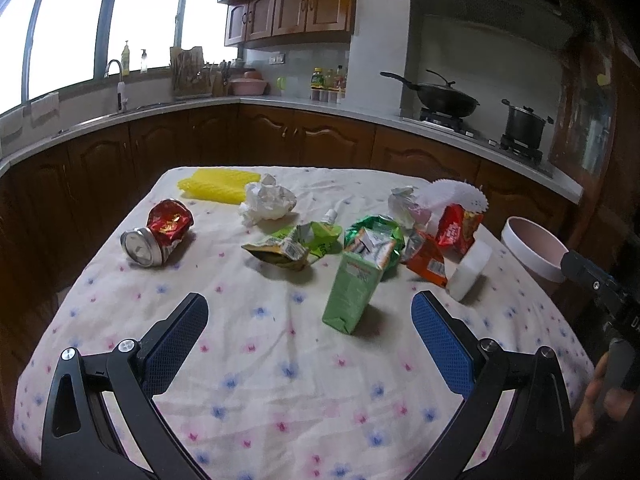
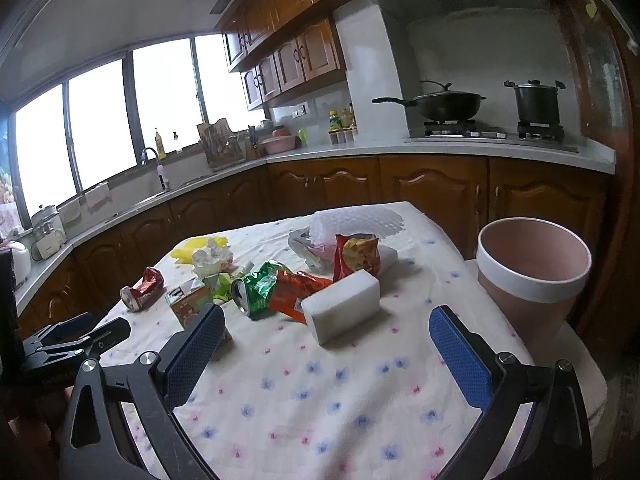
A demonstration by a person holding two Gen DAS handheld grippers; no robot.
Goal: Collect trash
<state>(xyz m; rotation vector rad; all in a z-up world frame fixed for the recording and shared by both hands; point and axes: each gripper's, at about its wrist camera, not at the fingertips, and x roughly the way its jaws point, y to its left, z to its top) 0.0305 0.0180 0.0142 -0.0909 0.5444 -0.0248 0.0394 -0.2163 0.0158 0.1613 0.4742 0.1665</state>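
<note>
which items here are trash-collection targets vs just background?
Job:
green carton
crushed red can
crushed green can
white foam block
snack wrappers
crumpled tissue
pink bin

Background:
wok
pot
faucet

Your table (image 1: 280,380), under a flowered cloth, bears a carton (image 1: 352,292) near, wrappers (image 1: 288,246) and cans (image 1: 156,236) farther.
</note>
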